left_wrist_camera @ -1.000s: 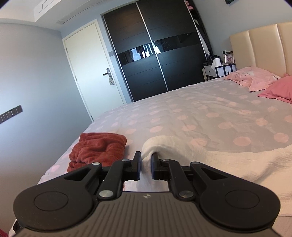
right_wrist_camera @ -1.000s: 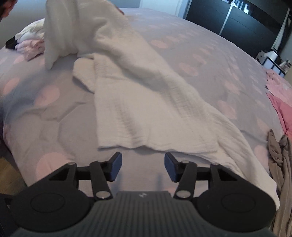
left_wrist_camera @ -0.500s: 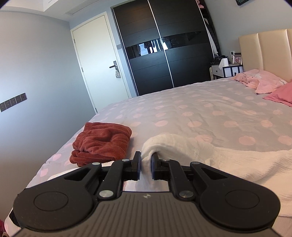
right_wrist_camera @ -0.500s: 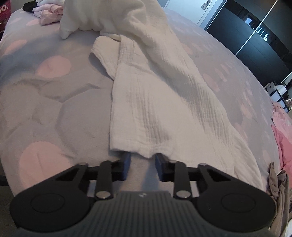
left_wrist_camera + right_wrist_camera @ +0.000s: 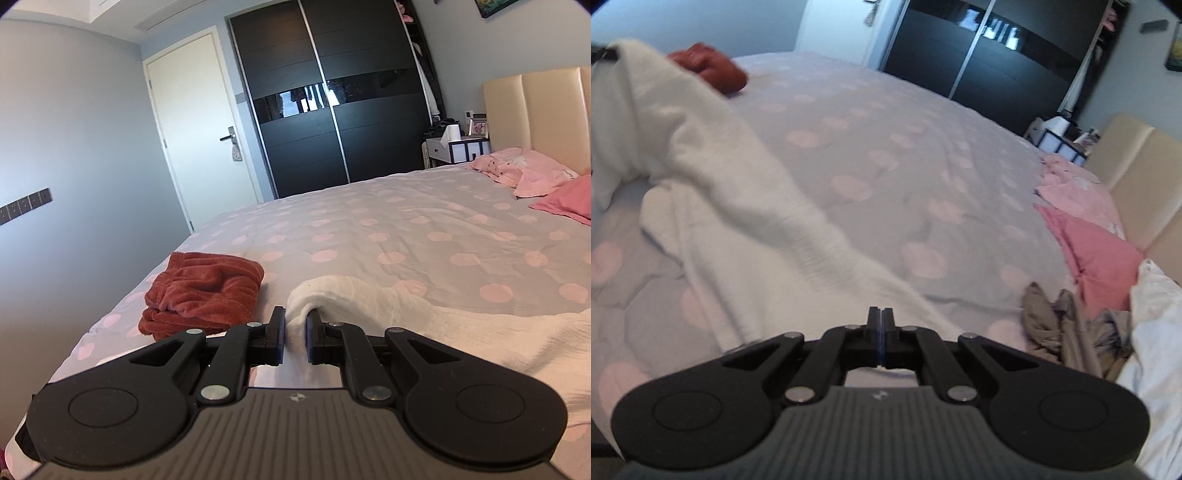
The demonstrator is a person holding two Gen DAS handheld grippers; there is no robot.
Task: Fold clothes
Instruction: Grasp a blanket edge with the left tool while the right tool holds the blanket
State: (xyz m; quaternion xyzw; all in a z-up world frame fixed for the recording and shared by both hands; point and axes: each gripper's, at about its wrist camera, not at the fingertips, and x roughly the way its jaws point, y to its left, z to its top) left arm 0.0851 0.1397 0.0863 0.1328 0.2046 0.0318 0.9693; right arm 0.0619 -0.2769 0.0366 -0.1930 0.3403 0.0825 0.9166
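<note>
A long white crinkled garment (image 5: 738,206) lies stretched across the grey bed with pink dots (image 5: 886,147). My left gripper (image 5: 294,332) is shut on one end of the white garment (image 5: 424,314) and holds it raised off the bed. My right gripper (image 5: 881,332) is shut at the garment's other end; the cloth runs to its fingers, and the pinch itself is hidden by the jaws. The left-held end rises at the far left of the right wrist view.
A folded rust-red towel (image 5: 203,291) lies near the bed's left edge, also seen in the right wrist view (image 5: 713,72). Pink pillows (image 5: 535,181) and a headboard (image 5: 535,110) are at the far end. A brown-grey garment (image 5: 1067,317) and white cloth (image 5: 1156,350) lie at the right.
My right gripper moved in to the garment's near edge and closed from wide open to shut, then lifted. My left gripper rose a little, still holding its end.
</note>
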